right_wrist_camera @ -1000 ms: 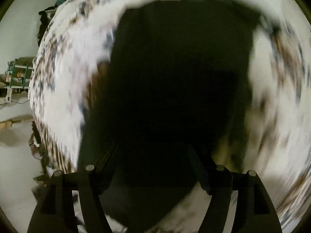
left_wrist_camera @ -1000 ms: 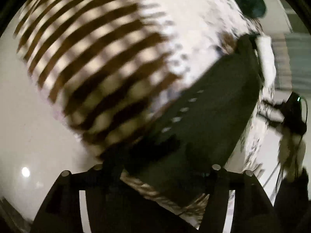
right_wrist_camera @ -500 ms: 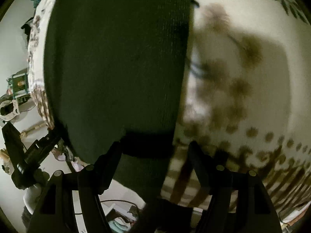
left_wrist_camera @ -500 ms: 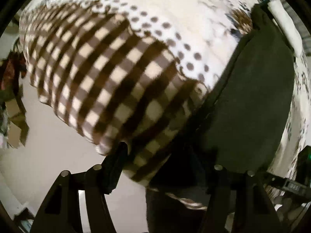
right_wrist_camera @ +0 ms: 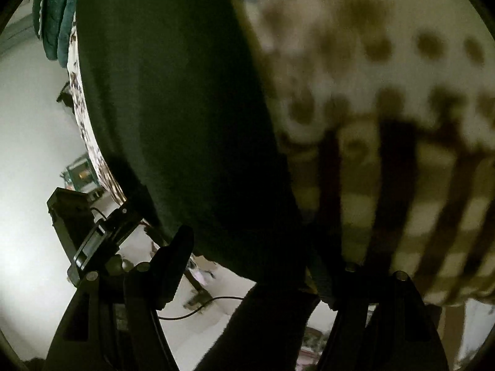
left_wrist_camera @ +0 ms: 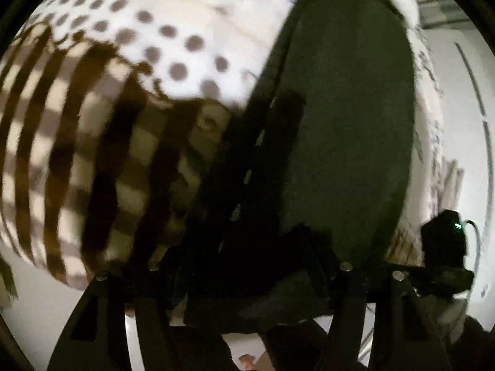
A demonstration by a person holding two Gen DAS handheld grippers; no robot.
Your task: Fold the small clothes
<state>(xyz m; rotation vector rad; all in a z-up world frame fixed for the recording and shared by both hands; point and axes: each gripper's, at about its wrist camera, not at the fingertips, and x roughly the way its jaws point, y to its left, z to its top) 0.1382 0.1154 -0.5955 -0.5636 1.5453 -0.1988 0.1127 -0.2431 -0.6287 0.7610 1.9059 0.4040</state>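
Observation:
A dark green knit garment [left_wrist_camera: 346,117] lies flat on a bed cover, long and narrow; it fills the left half of the right wrist view [right_wrist_camera: 173,99]. My left gripper [left_wrist_camera: 247,266] sits low at the garment's near edge, its jaws standing wide with dark cloth between them; whether they grip it is unclear. My right gripper [right_wrist_camera: 247,259] is at the same near edge, jaws spread wide, the left fingertip [right_wrist_camera: 176,247] beside the hem. The other gripper shows at the edge of each view [left_wrist_camera: 445,241] [right_wrist_camera: 89,235].
The bed cover [left_wrist_camera: 92,142] is white with brown dots and brown-and-cream checks, seen also in the right wrist view [right_wrist_camera: 402,123]. A teal quilted cloth [right_wrist_camera: 55,15] lies at the bed's far corner. White floor [right_wrist_camera: 31,142] and a cable [right_wrist_camera: 198,309] lie below the bed edge.
Both grippers have dropped closer to the garment's near edge. The garment, lifted and blurred a second ago, now lies spread flat on the bed.

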